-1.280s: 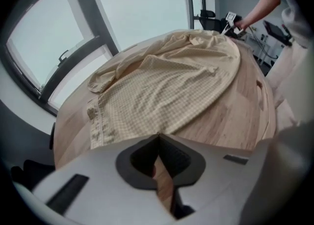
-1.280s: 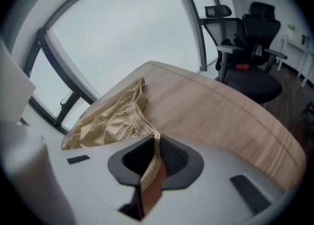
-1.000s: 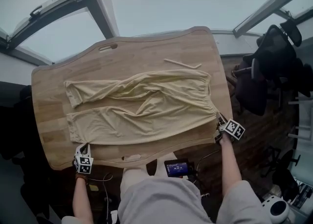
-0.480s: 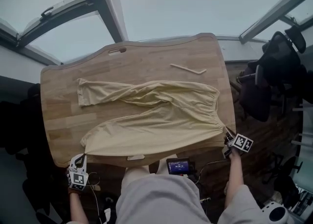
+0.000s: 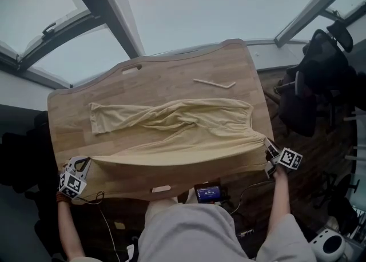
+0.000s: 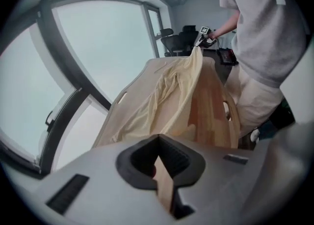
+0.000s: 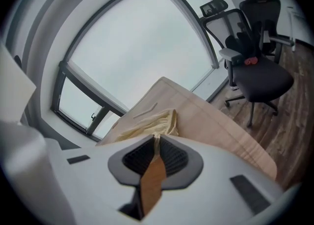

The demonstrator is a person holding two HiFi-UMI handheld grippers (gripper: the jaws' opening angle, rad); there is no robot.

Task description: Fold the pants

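Beige pants [image 5: 171, 123] lie lengthwise on the wooden table [image 5: 171, 78], waistband at the right. The far leg rests flat. The near leg's edge is lifted and stretched taut between both grippers. My left gripper [image 5: 84, 162] is shut on the leg's cuff end at the table's near left corner. In the left gripper view the cloth [image 6: 167, 91] runs from the shut gripper [image 6: 158, 157] to the far gripper. My right gripper [image 5: 267, 151] is shut on the waistband corner, and the right gripper view shows fabric [image 7: 147, 123] pinched in it [image 7: 156, 145].
A thin pale stick [image 5: 214, 83] lies on the table beyond the pants. A small screen device [image 5: 207, 193] sits at the near edge by the person's body. A black office chair [image 5: 320, 66] stands on the floor right of the table. Windows surround the far side.
Both grippers have risen, lifting the pants' near edge off the table. The left gripper swung outward to the left and higher, pulling the near leg taut.
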